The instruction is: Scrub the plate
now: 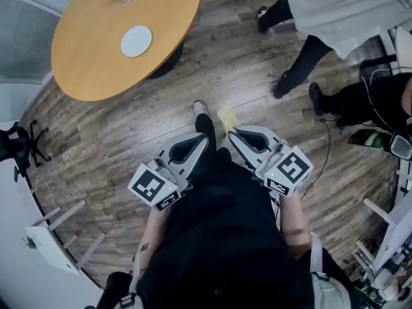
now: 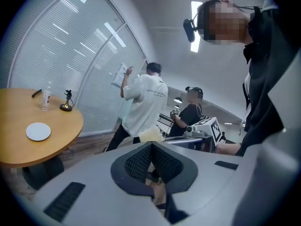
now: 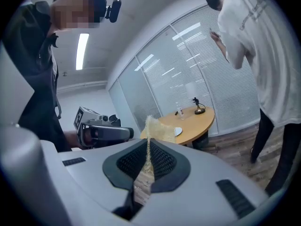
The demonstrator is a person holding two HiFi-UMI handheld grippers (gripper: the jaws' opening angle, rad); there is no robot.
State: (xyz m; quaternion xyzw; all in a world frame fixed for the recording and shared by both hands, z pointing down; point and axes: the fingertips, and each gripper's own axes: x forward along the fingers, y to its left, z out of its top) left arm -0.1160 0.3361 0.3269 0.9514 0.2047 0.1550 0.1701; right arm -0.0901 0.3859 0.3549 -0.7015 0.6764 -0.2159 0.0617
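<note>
The white round plate (image 1: 136, 41) lies flat on the round wooden bench (image 1: 90, 63) at the far left of the head view, well apart from both tools. You hold the left gripper (image 1: 202, 143) low against your body, tips pointing forward. Only its own view shows its state: the dark ribbed fingers (image 2: 137, 163) are pressed together on nothing. The right gripper (image 1: 233, 134) sits just beside it. From above you see only a yellow patch past its tips. Its own view shows the fingers (image 3: 163, 162) pinching a thin, pale yellow, fibrous scrub pad (image 3: 154, 130) that stands up above them. Two people stand on the wood-plank floor (image 1: 129, 140) at right.
</note>
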